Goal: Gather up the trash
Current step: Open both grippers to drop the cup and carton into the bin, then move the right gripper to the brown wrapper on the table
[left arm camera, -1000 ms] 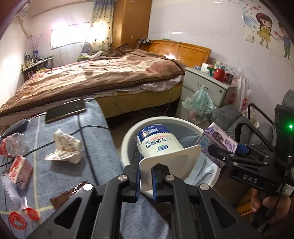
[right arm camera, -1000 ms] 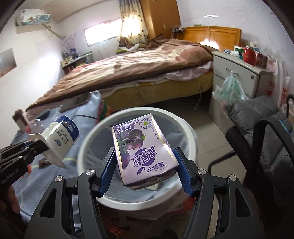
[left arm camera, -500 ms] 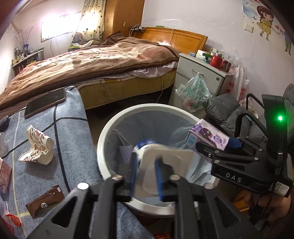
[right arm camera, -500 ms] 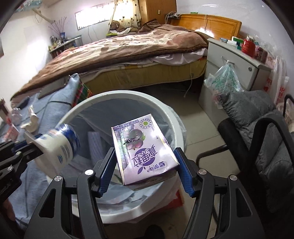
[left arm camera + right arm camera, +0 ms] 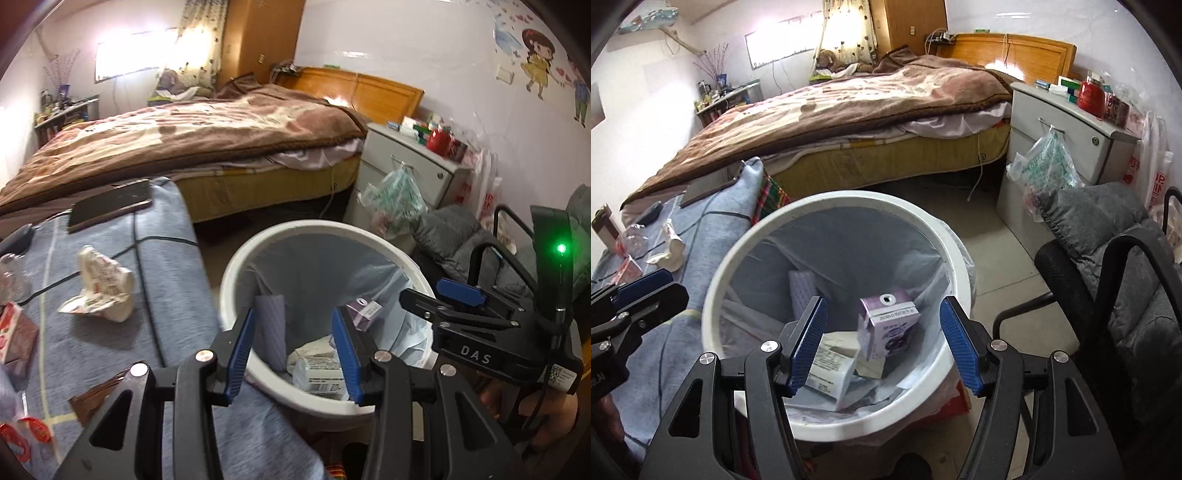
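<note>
The purple carton is seen inside the white bin, tilted among other discarded packs, with a white labelled carton lying just beside it on the liner. In the left wrist view only a corner of the purple carton shows, past the blue pad.

Both grippers hang over the bin mouth. The left gripper has jaws that have just been opening; they are spread, with nothing between them. The right gripper also has its jaws spread and empty; the carton seen between them lies well below, in the bin.

The task is judged partly done: two cartons are in the bin, but trash is left on the blue-covered tabletop. A crumpled white wrapper, a brown wrapper and red-and-white scraps remain there, near a phone.

The bin's contents are shown plainly by the right wrist view, while the leftover litter is shown close up only by the left wrist view.
</note>
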`<control>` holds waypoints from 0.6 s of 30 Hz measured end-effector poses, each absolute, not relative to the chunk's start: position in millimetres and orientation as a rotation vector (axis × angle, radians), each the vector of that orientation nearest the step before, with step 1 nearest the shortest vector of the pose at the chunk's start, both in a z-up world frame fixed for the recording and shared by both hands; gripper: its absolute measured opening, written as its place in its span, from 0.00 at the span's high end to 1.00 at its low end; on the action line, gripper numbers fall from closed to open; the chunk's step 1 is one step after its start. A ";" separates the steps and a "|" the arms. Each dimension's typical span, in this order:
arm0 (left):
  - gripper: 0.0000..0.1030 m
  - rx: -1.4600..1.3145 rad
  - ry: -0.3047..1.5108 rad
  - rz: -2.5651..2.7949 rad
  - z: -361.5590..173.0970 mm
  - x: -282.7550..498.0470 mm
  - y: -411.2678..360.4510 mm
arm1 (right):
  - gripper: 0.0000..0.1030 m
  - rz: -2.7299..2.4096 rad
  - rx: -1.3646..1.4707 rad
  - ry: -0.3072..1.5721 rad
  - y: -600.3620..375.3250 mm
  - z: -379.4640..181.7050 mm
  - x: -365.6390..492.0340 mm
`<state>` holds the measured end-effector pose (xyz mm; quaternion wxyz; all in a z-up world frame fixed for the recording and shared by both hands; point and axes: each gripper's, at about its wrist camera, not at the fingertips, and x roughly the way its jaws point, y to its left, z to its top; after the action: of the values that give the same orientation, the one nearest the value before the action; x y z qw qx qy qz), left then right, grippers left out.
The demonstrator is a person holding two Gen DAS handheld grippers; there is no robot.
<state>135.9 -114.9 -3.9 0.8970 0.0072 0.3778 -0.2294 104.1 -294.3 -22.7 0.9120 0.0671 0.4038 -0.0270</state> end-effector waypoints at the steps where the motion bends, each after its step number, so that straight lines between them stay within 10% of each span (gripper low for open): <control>1: 0.56 0.009 0.776 -0.473 -1.4 133.8 -109.9 | 0.37 -0.054 0.142 0.824 -292.7 -21.5 104.1; 18: 0.55 -0.075 0.721 -0.279 11.3 101.2 6.7 | 0.37 0.087 0.118 0.712 -221.0 5.0 86.5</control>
<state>101.2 6.7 11.3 0.9255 -0.0367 0.3517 -0.1361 86.5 -221.0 5.0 0.9347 0.0576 0.3481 0.0427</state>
